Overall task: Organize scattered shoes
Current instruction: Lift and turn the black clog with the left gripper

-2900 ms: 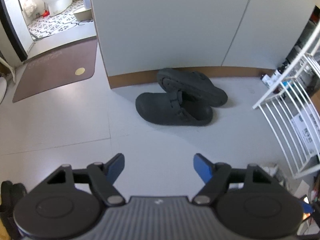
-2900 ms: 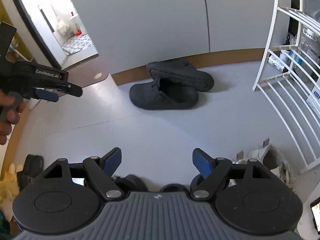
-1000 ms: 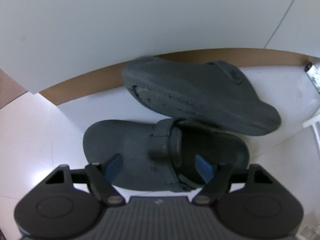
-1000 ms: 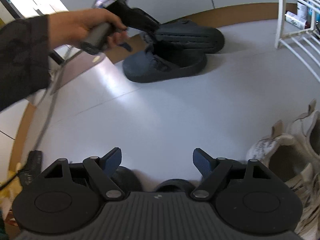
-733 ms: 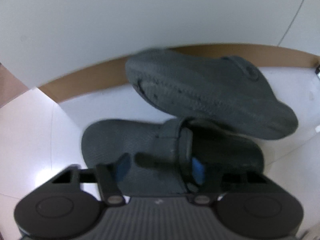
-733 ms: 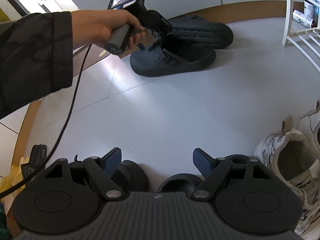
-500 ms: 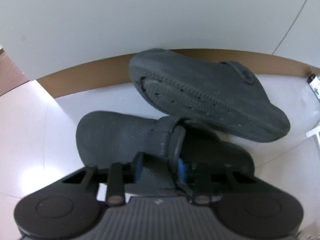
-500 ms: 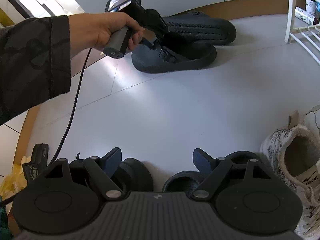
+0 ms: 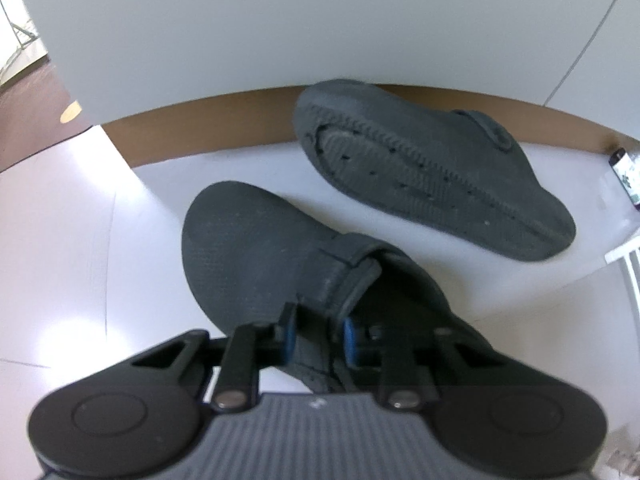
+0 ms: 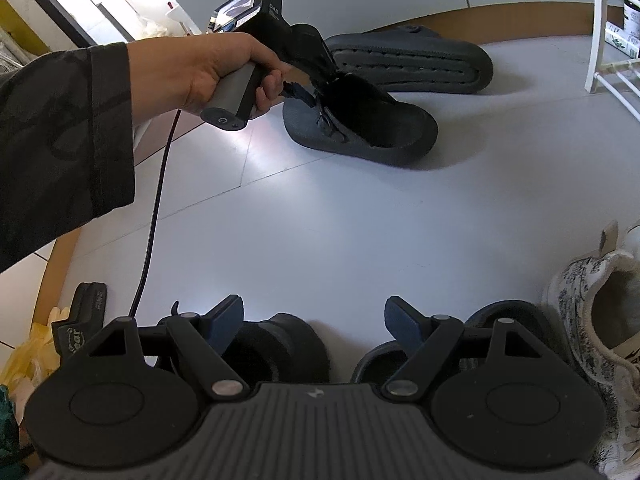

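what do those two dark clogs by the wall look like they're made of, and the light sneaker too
Upright clog: probably moulded foam or rubber, matte dark grey, fine pebbled skin, seamless.
Tipped clog: likely the same; its sole is one piece with the body, ridged and pitted.
Sneaker: looks like knit fabric, pale with dark speckles, soft folded collar.

Upright clog [image 9: 272, 248] before overturned clog [image 9: 424, 176]; overturned clog against wall base [image 9: 200, 128].

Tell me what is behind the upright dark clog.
Behind the upright clog, which the left gripper pinches at its side wall, lies its mate tipped on its side, sole showing, near the brown baseboard. Its opening is hidden.
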`<state>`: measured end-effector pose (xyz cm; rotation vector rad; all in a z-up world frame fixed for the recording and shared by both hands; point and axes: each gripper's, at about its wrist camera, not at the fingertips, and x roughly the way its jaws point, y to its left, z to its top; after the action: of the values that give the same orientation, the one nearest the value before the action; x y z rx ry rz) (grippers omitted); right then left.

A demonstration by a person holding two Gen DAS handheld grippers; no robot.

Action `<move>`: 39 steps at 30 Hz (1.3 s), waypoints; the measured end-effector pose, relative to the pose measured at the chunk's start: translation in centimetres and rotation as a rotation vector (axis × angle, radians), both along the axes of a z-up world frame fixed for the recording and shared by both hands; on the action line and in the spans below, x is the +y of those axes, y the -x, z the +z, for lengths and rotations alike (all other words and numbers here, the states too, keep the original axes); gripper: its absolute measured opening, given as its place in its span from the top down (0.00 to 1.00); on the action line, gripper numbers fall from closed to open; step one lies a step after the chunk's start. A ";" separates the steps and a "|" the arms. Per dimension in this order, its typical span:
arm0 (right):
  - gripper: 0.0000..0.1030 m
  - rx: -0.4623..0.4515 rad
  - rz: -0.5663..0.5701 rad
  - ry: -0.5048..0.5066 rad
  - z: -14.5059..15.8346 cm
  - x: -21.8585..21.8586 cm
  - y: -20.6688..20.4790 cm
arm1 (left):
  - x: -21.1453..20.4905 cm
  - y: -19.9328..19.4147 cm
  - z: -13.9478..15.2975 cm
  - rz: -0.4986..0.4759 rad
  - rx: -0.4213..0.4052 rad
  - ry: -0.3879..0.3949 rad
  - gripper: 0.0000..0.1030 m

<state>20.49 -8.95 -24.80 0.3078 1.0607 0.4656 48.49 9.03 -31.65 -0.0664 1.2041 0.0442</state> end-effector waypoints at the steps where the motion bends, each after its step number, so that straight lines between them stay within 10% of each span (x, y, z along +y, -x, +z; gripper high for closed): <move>1: 0.21 0.000 0.001 -0.001 0.0 0.1 0.0 | 0.2 0.4 0.1 -0.002 0.000 0.003 0.77; 39: 0.22 -0.006 0.029 0.028 0.6 3.1 0.9 | 5.7 12.6 0.8 0.034 0.013 0.166 0.84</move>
<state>19.57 -5.88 -24.23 0.2669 1.0657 0.4768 35.89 14.71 -30.88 -0.2323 1.2175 -0.0254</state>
